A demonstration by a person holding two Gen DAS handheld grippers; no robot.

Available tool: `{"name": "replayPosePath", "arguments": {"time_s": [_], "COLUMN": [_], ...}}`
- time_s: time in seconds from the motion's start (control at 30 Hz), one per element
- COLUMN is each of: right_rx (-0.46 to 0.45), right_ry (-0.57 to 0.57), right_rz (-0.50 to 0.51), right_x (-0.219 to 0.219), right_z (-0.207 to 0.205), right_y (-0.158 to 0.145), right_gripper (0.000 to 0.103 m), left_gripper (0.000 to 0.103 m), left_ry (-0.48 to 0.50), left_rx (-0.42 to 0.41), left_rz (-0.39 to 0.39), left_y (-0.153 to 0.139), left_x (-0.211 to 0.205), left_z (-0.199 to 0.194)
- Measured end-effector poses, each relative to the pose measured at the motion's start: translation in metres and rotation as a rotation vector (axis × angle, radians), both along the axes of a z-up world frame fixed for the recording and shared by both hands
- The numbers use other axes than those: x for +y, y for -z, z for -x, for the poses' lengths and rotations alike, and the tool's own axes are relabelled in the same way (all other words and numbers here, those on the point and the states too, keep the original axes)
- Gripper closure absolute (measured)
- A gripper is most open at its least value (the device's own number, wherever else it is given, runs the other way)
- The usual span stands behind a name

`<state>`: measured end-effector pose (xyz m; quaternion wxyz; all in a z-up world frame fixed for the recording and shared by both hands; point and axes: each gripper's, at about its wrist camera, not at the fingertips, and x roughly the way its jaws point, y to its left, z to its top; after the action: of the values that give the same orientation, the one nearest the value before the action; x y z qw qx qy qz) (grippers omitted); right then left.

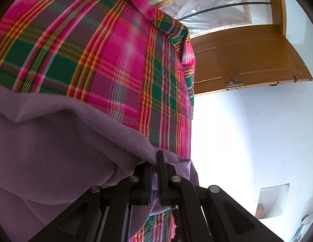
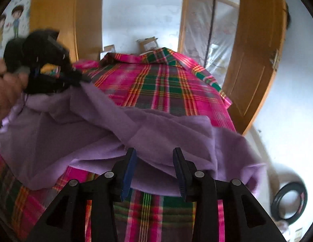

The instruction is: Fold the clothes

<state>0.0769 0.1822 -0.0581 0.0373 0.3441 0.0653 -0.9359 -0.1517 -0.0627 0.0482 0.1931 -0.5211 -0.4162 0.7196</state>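
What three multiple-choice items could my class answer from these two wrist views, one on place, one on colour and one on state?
1. Where does the purple garment lie?
A. On the plaid sheet
B. On the floor
C. On a chair

2. What colour is the door?
A. White
B. Brown
C. Blue

3. How do the right gripper jaws stand?
A. Shut on the garment
B. Open
C. Out of view

Answers:
1 A, the garment spreads over the plaid.
2 B, its panels are brown wood.
3 B, a clear gap separates them, while the left gripper pinches the garment.
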Motion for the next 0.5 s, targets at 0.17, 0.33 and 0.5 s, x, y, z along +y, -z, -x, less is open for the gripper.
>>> {"name": "replayPosePath", "arguments": {"time_s": [0.17,0.33,0.5], "right_rx": [-0.053,-0.037,-0.027], "right_ry": [-0.010,-0.030,0.026], "right_rz": [-0.043,-0.084,-0.142], "right_x": [-0.008,-0.013,-0.011], "right_z": [0.013,0.010,0.023], "right_y": [0.008,0.009,0.011], "right_gripper": [0.064,0.064,0.064], "left_gripper": [0.100,0.100,0.100], "left_ry": [-0.008,-0.014,-0.015], "left_rx": [0.023,0.045,0.052], "left_rz": [0.007,0.008,0.004], "left_y": [-0.007,-0.011,-0.013], "left_x": [-0.001,-0.001,-0.003], "left_z": [0.004,0.010,0.016]}}
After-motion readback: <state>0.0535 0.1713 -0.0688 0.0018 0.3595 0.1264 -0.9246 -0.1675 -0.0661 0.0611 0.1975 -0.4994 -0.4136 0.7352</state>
